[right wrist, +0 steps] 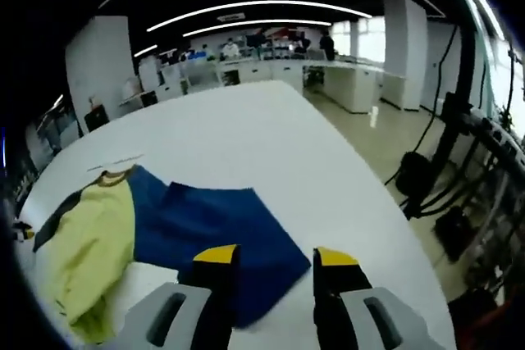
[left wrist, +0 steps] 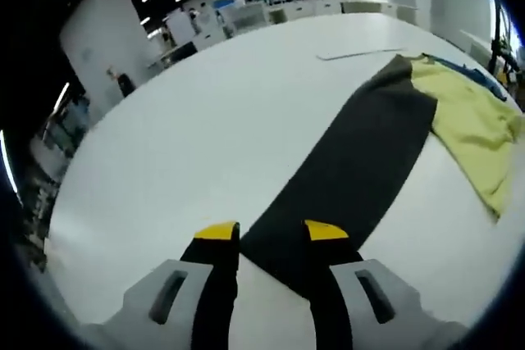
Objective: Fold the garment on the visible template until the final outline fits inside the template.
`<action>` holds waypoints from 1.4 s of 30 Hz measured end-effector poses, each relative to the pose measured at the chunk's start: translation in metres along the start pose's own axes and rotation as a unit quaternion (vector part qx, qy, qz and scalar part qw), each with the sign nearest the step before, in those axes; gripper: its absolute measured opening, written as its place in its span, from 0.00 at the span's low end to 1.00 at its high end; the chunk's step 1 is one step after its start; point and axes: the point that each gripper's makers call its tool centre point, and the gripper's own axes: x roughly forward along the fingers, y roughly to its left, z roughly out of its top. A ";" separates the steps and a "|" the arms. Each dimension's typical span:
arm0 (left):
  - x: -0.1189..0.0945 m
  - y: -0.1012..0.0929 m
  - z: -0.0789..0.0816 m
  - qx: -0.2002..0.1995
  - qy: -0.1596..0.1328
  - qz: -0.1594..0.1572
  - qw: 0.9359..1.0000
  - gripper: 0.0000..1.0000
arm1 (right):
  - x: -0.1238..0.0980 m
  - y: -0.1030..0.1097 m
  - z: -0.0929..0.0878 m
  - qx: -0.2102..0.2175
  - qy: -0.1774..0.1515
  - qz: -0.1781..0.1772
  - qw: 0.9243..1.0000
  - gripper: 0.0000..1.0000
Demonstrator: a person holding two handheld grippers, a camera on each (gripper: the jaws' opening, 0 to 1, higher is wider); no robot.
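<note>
A garment with dark grey, yellow and blue panels lies spread on a white table. In the left gripper view its dark grey sleeve (left wrist: 349,165) runs from between my jaws toward the yellow body (left wrist: 467,125). My left gripper (left wrist: 271,231) is open just above the sleeve's end. In the right gripper view the blue sleeve (right wrist: 225,231) lies flat beside the yellow body (right wrist: 86,256), and my right gripper (right wrist: 275,256) hangs open over the sleeve's near end. The grey sleeve (right wrist: 57,215) shows at the far left. A thin line (left wrist: 361,55) on the table past the collar may mark the template.
The white table (left wrist: 213,120) is wide and bare to the left of the garment. Its right edge (right wrist: 394,227) drops to a floor with cables and equipment (right wrist: 459,194). Desks and people stand far behind in the room.
</note>
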 end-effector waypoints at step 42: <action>-0.088 -0.129 0.050 -0.006 -0.173 -0.196 0.965 0.99 | -0.003 0.045 -0.060 -0.168 0.129 0.135 0.968 0.30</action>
